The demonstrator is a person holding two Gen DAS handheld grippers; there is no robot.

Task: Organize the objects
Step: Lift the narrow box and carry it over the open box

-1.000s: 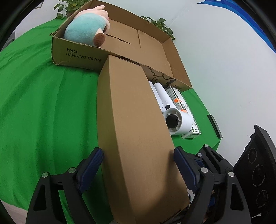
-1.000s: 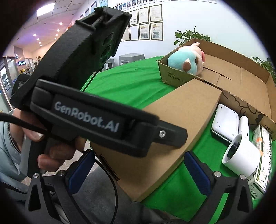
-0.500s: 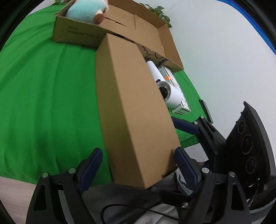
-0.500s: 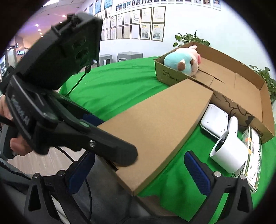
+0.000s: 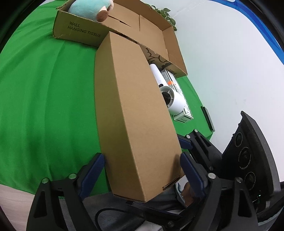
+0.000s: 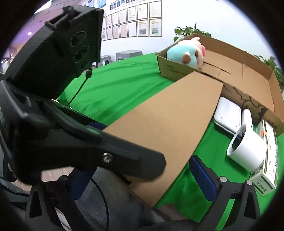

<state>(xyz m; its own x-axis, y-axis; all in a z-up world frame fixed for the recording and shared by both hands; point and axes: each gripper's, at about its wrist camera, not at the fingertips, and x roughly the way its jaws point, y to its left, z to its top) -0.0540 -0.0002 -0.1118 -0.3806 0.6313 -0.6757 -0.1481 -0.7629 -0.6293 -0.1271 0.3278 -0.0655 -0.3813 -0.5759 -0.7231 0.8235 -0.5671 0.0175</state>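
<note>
Gripping the long box (image 5: 134, 113) at its near end, the left gripper (image 5: 142, 168) is clamped across the box's width, blue pads (image 5: 94, 168) pressing both sides. Box is lying on the green cloth (image 5: 44, 92), far end butting the tray (image 5: 159, 26), near end overhanging the cloth edge. Right gripper (image 6: 142, 177) is spread wide under and around that same near end, pads (image 6: 202, 176) apart, gripping nothing; contact with the box is unclear. Plush (image 5: 88, 8) is sitting in the tray's far left corner. Hair dryer (image 5: 172, 99), white pad (image 6: 229, 115) and small carton (image 6: 266, 156) are lying right of the box, just before the tray.

Likely step: getting the box up and into the tray. To do it well: a one-end grip on a long box is going to sag and twist, so the right gripper should be closing on the box too before lifting. Keep it level, clear the tray wall, and avoid sweeping the dryer just beside it. Land it away from the plush.
</note>
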